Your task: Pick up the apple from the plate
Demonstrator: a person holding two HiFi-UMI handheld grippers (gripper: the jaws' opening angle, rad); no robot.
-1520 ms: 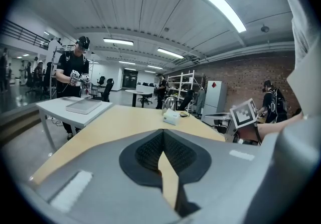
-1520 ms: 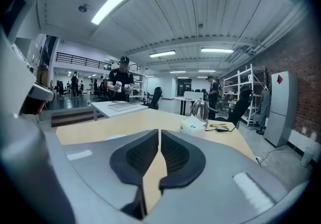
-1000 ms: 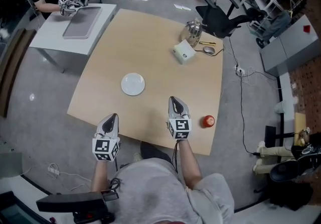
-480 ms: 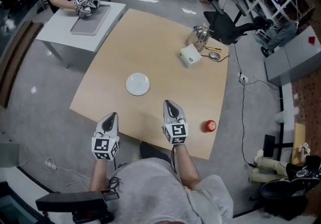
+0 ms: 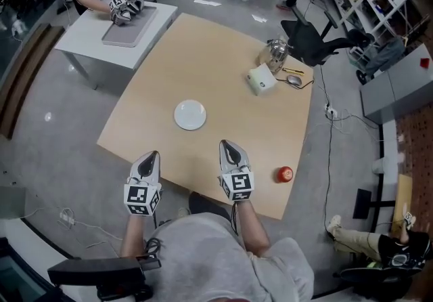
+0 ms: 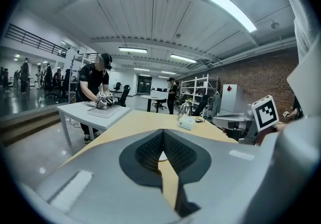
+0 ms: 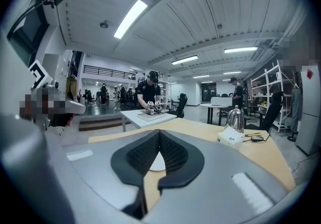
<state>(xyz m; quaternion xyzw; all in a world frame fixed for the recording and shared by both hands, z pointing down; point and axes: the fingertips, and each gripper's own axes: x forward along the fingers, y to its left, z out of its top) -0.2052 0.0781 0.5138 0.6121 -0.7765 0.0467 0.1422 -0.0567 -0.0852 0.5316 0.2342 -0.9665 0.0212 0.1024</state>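
The red apple (image 5: 285,174) lies on the bare tan table (image 5: 223,57) near its front right edge, not on the plate. The white plate (image 5: 190,115) sits empty near the table's middle. My right gripper (image 5: 225,143) hovers over the front edge between plate and apple, shut and empty. My left gripper (image 5: 153,155) hangs at the front edge, left of the right one, also shut with nothing in it. In the left gripper view a sliver of the plate (image 6: 162,156) shows beyond the closed left gripper (image 6: 163,132). The right gripper (image 7: 159,132) likewise points at the plate (image 7: 156,163).
A metal kettle (image 5: 275,53), a white box (image 5: 262,80) and a computer mouse (image 5: 293,79) sit at the table's far right. A grey side table (image 5: 88,40) stands at the far left, where another person works with grippers (image 5: 126,4). A black office chair (image 5: 311,40) stands behind the kettle.
My right gripper has drifted left, away from the apple and nearer the plate's line. The head view has shifted a little. The left gripper holds its place.
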